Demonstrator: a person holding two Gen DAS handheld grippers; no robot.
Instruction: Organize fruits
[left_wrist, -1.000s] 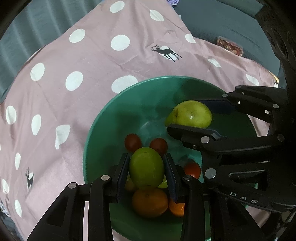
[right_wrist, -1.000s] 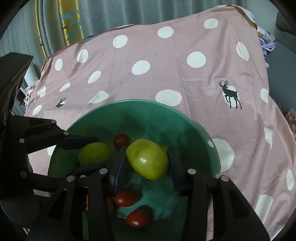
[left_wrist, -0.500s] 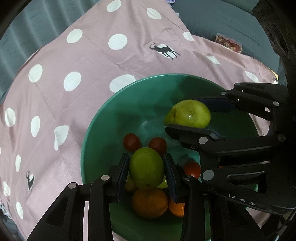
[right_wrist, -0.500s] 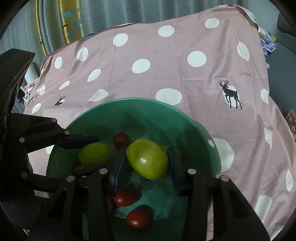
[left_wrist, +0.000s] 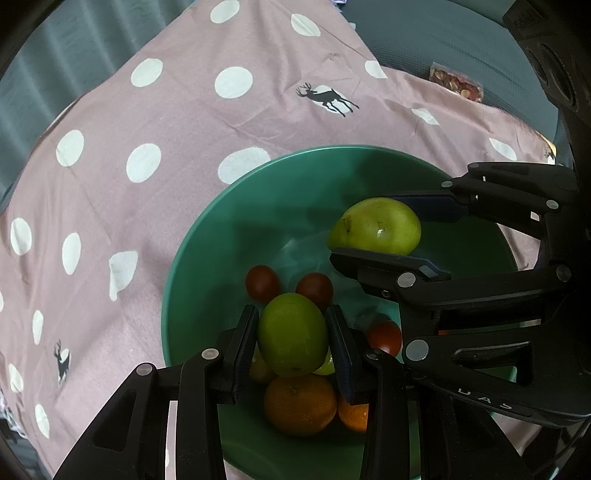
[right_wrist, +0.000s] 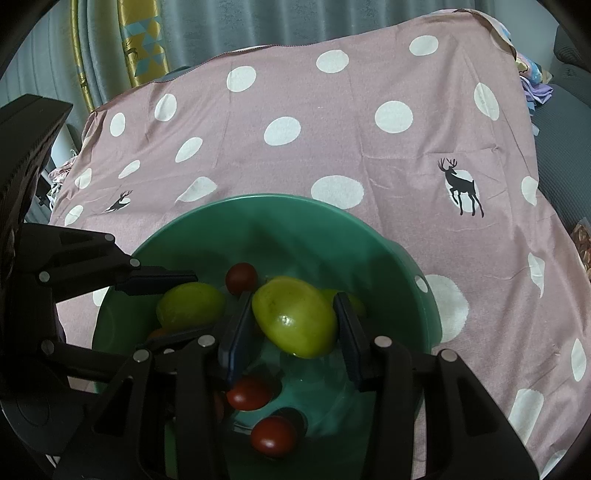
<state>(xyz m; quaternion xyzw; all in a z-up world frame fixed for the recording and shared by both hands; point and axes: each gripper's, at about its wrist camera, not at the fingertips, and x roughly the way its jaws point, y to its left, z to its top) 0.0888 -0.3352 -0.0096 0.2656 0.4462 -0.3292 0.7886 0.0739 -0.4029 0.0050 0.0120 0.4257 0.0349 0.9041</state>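
Fruits are all piled in or held over a green bowl (left_wrist: 207, 240) sitting on a pink polka-dot cloth (left_wrist: 155, 110) with little deer prints. Going left to right in the left wrist view: two dark red cherry tomatoes (left_wrist: 263, 283) sit side by side on the bowl floor. Just below them the left gripper (left_wrist: 291, 345) is clamped on a smooth round green fruit (left_wrist: 292, 334), pads pressing both sides. Its long axis runs roughly up-down in that view. Under it is an orange (left_wrist: 300, 403), with a second orange (left_wrist: 352, 417) mostly hidden behind the right finger, plus another tomato (left_wrist: 385, 335) partly cut off by gripper hardware. Something yellowish-green peeks out behind the held fruit, can't tell what.

Further right, the right gripper (left_wrist: 380, 230) has its jaws closed around a pear-shaped green fruit (left_wrist: 375, 226), shiny with a few brown specks. It lies sideways, narrow end pointing left toward the bowl's middle. In the right wrist view that same fruit (right_wrist: 295, 319) sits tilted between the pads, held above the bowl's inside.
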